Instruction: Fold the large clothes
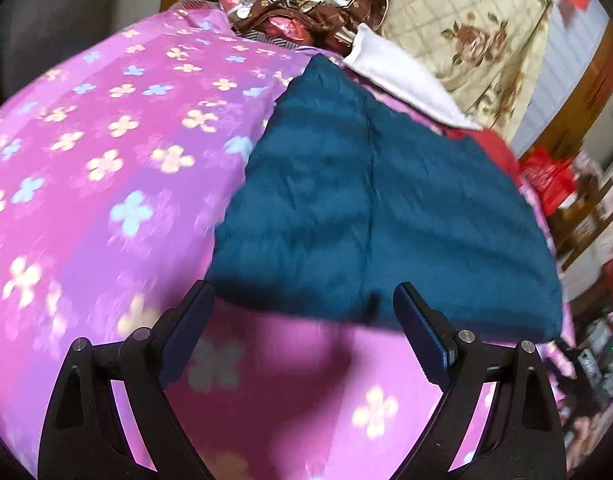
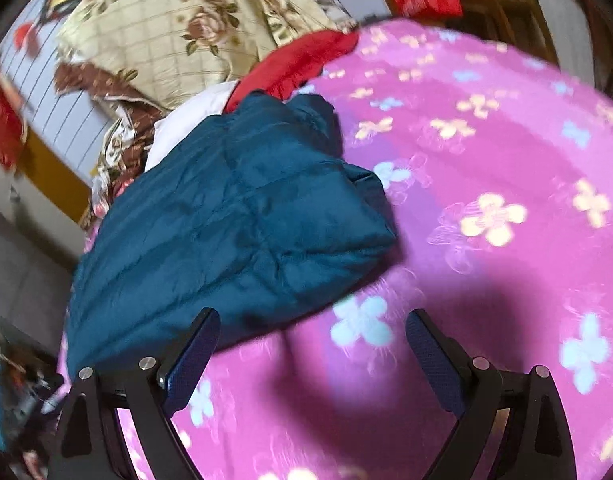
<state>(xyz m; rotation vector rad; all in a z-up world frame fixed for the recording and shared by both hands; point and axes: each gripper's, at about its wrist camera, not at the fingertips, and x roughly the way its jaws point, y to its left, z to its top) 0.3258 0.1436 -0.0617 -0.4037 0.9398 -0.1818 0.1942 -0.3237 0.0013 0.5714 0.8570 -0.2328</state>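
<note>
A dark teal quilted jacket (image 1: 370, 216) lies folded into a compact block on a pink flowered bedspread (image 1: 106, 184). My left gripper (image 1: 304, 300) is open and empty, hovering just above the jacket's near edge. In the right wrist view the jacket (image 2: 234, 232) lies to the left, on the same bedspread (image 2: 486, 200). My right gripper (image 2: 312, 326) is open and empty, above the bedspread just off the jacket's near corner. Its left finger (image 2: 198, 344) is over the jacket's edge.
A white cloth (image 1: 402, 76) and a red garment (image 1: 494, 148) lie behind the jacket. A cream floral quilt (image 1: 478, 48) is piled at the back against the wall. Red bags (image 1: 550, 176) and clutter stand beside the bed at the right.
</note>
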